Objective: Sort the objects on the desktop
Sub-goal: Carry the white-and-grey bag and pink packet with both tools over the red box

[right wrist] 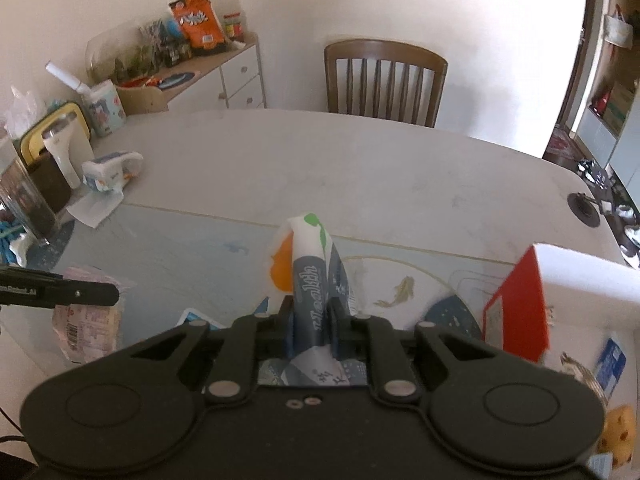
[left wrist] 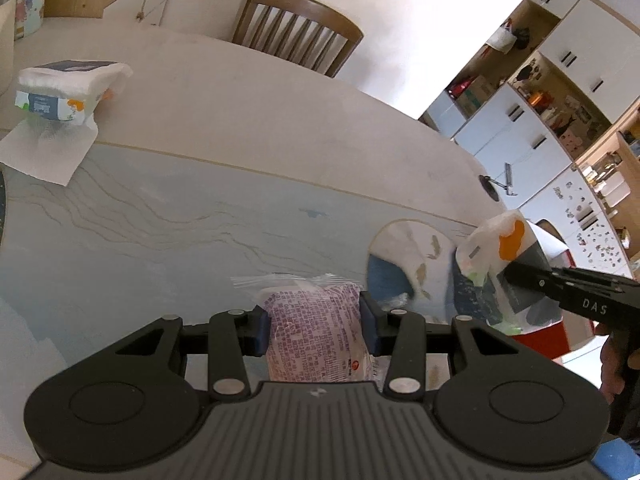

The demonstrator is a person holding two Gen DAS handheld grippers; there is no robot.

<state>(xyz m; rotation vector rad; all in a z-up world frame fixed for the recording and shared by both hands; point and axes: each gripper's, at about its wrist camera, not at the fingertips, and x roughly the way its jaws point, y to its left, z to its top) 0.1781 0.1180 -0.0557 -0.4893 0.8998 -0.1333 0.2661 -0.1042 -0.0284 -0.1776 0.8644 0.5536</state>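
Plastic, crinkled: purple-print packet (left wrist: 316, 332) clamped in our left gripper (left wrist: 316, 330), tissue pack (right wrist: 316, 280) pinched thin in our right gripper (right wrist: 312, 328), both above the counter (right wrist: 360, 168). Risk: slack film slipping from our fingers.

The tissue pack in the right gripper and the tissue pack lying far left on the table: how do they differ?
The held tissue pack is off the table, squeezed thin between the pads of the right gripper; the far tissue pack lies flat on a paper sheet on the table, untouched. The held one looks crumpled and mostly empty; the far one looks full, with tissue showing at its opening. Both share white wrap with grey-blue label and orange marks.
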